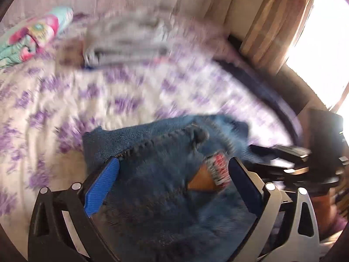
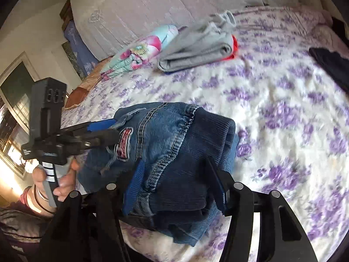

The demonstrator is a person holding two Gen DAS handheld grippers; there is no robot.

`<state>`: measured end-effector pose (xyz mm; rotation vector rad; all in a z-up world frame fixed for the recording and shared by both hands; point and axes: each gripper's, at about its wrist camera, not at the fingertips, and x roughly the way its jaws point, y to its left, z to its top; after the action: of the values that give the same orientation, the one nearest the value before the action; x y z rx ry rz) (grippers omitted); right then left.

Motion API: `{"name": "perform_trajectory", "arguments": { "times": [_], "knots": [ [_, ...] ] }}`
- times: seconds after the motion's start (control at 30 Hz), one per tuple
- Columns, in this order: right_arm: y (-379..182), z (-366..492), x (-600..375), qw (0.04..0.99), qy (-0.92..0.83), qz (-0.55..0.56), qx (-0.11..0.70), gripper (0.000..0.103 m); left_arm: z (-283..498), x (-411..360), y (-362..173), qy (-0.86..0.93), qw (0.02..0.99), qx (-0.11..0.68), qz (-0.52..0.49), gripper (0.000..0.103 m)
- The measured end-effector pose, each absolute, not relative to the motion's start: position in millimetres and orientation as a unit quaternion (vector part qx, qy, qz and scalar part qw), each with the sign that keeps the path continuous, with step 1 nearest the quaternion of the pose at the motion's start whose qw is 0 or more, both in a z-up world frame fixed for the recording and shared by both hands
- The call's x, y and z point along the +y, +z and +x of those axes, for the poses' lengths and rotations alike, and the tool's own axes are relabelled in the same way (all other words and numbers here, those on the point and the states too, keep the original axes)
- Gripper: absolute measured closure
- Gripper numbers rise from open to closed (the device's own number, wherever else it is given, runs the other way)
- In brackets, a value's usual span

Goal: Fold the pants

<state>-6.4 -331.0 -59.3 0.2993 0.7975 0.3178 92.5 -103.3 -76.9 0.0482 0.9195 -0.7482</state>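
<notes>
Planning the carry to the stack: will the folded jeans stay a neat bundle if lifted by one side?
Probably not. The folded jeans are soft layered denim, so unheld layers would likely droop open. The ribbed waistband looks thick, so the right gripper should grip firmly there.

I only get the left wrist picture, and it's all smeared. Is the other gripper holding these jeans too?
Observer: Yes. The right gripper seems to pinch the folded jeans at the waistband end.
Operator: What's the grey blur further up the bed?
Observer: A folded grey garment, with a red cloth peeking out beneath it.
Operator: Who's holding the left gripper?
Observer: A hand grips the left gripper, with bangles on the wrist.
</notes>
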Motion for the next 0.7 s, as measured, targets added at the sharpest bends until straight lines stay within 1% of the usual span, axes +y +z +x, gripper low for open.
{"name": "perform_trajectory", "arguments": {
  "times": [0.07, 0.13, 0.17, 0.2, 0.23, 0.27, 0.33, 0.4, 0.5, 0.57, 0.7],
  "knots": [
    [-54.9, -9.9, -331.0, 0.903, 0.150, 0.141, 0.377, 0.044, 82.0, -112.3, -73.6, -0.340, 0.845, 0.409, 0.054, 0.004],
    [-41.9, -21.3, -330.7, 0.910, 0.157, 0.136, 0.357, 0.041, 81.8, -107.7, -65.2, -0.340, 0.841, 0.419, 0.043, 0.004],
    [-33.1, -30.5, -334.4, 0.916, 0.160, 0.134, 0.342, 0.035, 82.8, -100.1, -60.0, -0.348, 0.836, 0.425, 0.024, 0.005],
    [-25.3, -38.0, -339.6, 0.921, 0.153, 0.137, 0.330, 0.023, 81.2, -90.7, -53.2, -0.358, 0.830, 0.428, 0.003, 0.005],
    [-19.4, -45.4, -348.1, 0.926, 0.147, 0.147, 0.316, 0.015, 75.7, -76.5, -45.1, -0.373, 0.822, 0.429, -0.026, 0.005],
    [-15.3, -51.9, -359.2, 0.928, 0.138, 0.164, 0.306, 0.003, 67.9, -61.7, -37.0, -0.388, 0.817, 0.423, -0.047, 0.005],
    [-16.1, -58.1, -379.4, 0.920, 0.133, 0.201, 0.307, 0.003, 53.2, -36.4, -27.2, -0.396, 0.818, 0.412, -0.066, 0.005],
    [-29.9, -58.4, -397.4, 0.900, 0.156, 0.253, 0.319, 0.003, 47.3, -12.0, -30.6, -0.397, 0.813, 0.416, -0.091, 0.005],
    [-66.9, -44.8, -405.7, 0.860, 0.164, 0.316, 0.366, 0.003, 67.2, 15.8, -63.5, -0.379, 0.789, 0.454, -0.164, 0.005],
    [-90.0, -31.5, -402.1, 0.836, 0.172, 0.348, 0.388, 0.003, 78.9, 15.7, -83.4, -0.388, 0.757, 0.482, -0.207, 0.005],
    [-95.4, -11.8, -375.4, 0.814, 0.238, 0.355, 0.393, 0.003, 92.9, -14.9, -99.8, -0.393, 0.749, 0.499, -0.192, 0.005]
  ]
}}
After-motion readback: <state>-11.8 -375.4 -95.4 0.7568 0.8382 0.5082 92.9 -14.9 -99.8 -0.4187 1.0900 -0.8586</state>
